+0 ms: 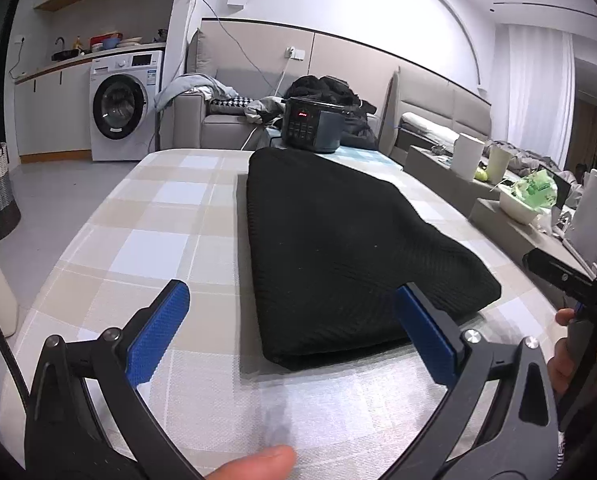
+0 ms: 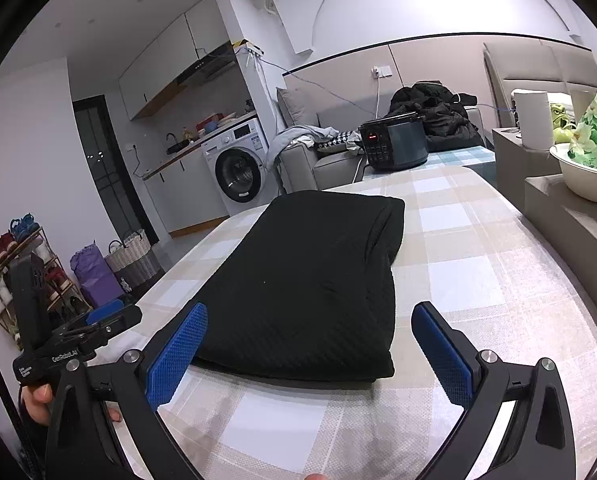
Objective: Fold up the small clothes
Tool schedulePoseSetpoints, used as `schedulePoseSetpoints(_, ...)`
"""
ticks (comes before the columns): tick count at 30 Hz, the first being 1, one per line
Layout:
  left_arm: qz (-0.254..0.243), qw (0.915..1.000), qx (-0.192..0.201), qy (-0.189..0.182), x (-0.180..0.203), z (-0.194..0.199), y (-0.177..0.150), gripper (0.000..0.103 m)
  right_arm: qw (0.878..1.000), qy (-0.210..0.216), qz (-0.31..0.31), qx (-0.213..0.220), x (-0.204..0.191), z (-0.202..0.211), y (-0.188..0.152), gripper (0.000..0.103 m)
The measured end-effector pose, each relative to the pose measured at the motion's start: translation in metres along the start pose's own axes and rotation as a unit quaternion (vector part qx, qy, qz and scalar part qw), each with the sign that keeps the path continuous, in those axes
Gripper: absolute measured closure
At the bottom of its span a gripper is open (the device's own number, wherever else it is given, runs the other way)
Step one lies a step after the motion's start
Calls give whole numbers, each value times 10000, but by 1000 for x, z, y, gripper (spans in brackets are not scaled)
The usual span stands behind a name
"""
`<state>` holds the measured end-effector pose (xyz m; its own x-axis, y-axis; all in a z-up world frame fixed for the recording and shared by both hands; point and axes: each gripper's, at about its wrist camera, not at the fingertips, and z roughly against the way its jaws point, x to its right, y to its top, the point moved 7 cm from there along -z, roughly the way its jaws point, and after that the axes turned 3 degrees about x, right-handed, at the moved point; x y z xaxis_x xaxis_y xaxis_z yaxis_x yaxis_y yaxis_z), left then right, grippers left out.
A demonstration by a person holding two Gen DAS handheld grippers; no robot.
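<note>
A black knitted garment point(image 1: 338, 248) lies folded into a long flat bundle on the checked tablecloth point(image 1: 158, 216); the right wrist view shows it too point(image 2: 318, 280). My left gripper point(image 1: 294, 300) is open, its blue pads point(image 1: 158, 336) spread wide just short of the bundle's near end, nothing between them. My right gripper point(image 2: 310, 328) is open as well, its blue pads point(image 2: 442, 356) either side of the near end of the bundle without touching it. The right gripper's body shows at the right edge of the left wrist view point(image 1: 570, 280), and the left one shows at the left of the right wrist view point(image 2: 90, 332).
A dark electric cooker point(image 1: 312, 128) stands at the table's far end. Along the right runs a grey ledge point(image 2: 558, 208) with a white bowl point(image 2: 586, 176), a green packet and cups. A sofa point(image 1: 222, 120) with piled clothes, a washing machine point(image 1: 122, 108) and baskets point(image 2: 132, 256) lie beyond.
</note>
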<state>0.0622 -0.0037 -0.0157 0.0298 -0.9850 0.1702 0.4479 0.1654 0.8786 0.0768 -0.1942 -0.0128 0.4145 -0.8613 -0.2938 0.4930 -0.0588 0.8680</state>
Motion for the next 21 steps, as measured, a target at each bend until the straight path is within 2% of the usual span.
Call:
schedulePoseSetpoints(6,-176,9998,7,44,7,1,0,1,9999,5,153,13,-5,-3,-2,0)
schedulePoseSetpoints(9,-239,9997,37,-55,11,2,-4,1,9996,-6,285,9,-11,-4,-5,0)
schedulePoseSetpoints(12,-489,9988,-37,44,17,0,-13,1,9991,-31,411,52,-14,-3,-7,0)
schedulePoseSetpoints(21,-469,9988,146,45,14,7,-13,1,9995,-32,249,195,-8,3,-6,0)
